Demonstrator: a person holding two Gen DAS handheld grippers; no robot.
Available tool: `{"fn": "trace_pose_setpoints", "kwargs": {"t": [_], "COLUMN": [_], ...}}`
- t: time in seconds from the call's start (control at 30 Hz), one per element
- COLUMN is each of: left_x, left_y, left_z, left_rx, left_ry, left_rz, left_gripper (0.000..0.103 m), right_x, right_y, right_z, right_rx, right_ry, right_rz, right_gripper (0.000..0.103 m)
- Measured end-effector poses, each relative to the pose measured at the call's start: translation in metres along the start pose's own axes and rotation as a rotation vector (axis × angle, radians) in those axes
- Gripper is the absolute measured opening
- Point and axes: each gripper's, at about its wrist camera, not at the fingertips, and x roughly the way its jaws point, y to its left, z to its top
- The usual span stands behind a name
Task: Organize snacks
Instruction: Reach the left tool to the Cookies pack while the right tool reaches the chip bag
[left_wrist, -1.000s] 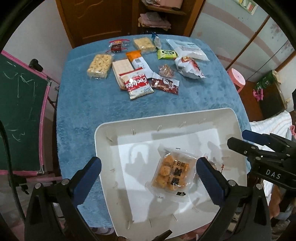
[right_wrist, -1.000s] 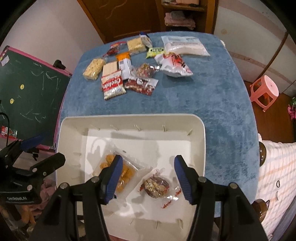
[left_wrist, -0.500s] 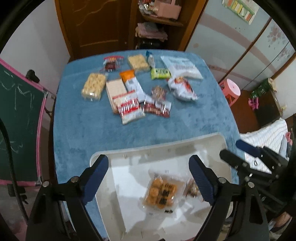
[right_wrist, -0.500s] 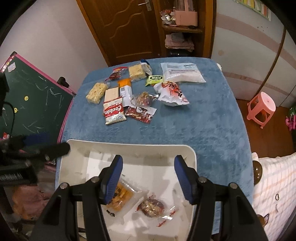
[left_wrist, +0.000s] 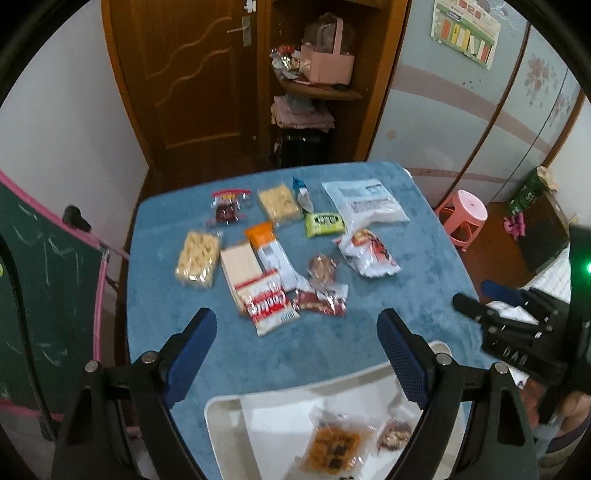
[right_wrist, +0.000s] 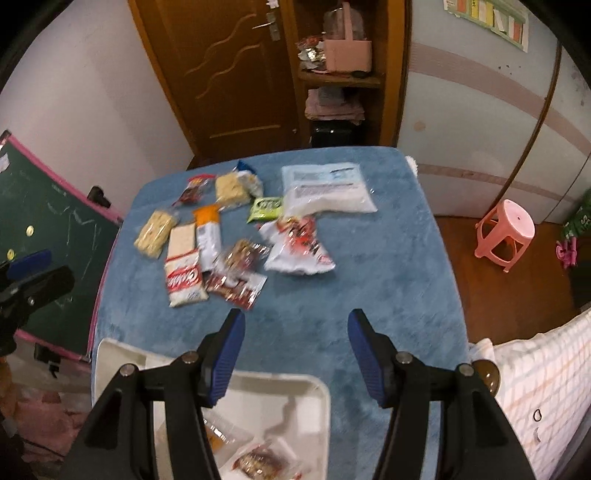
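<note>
two packets already lie in the white tray (left_wrist: 221, 417) at the near edge of the blue-covered surface (left_wrist: 406, 295): an orange cracker packet (left_wrist: 334, 448) and, just beside it, a small nut packet (left_wrist: 393, 437). the rest of the snacks lie in a loose cluster toward the far side, well apart from the tray. the step in hand looks like the trip out for the next pick. the left gripper (left_wrist: 297, 341) has its jaws spread wide with nothing between them, though they have just been closing a little. the right gripper (right_wrist: 295, 341) has its jaws apart and empty too.

the next move probably calls for lining up on a near item, such as the cookies packet (left_wrist: 267, 306) or the red foil packet (left_wrist: 321, 301), which touch and partly overlap their neighbours, so a clean single pick needs care.

the left wrist view shows both tray packets and the right gripper at its right edge. the right wrist view shows only scraps of the tray's contents, but shows the pink stool (right_wrist: 506, 230) and the bedding clearly.
</note>
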Motion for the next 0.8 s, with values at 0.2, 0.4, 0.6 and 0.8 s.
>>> {"fn": "trace_pose_setpoints", "kwargs": {"t": [0.2, 0.4, 0.6, 0.8], "left_x": [0.026, 0.059, 0.118, 0.171], "left_y": [0.005, 0.03, 0.058, 0.065], "left_z": [0.021, 0.035, 0.036, 0.022], "left_rx": [0.011, -0.049, -0.116, -0.166], "left_ry": [0.073, 0.096, 0.204, 0.32], "left_rz": [0.08, 0.1, 0.09, 0.076], "left_gripper": [0.088, 0.088, 0.088, 0.088], "right_x": [0.008, 0.03, 0.083, 0.14], "right_y": [-0.021, -0.035, -0.037, -0.028], "right_z": [0.032, 0.066, 0.091, 0.104], "right_rx": [-0.004, 0.004, 0.037, 0.053], "right_ry": [-0.018, 0.003, 0.104, 0.21], "right_rz": [-0.035, -0.033, 0.022, 0.059], "right_gripper": [0.059, 0.059, 0.059, 0.058]}}
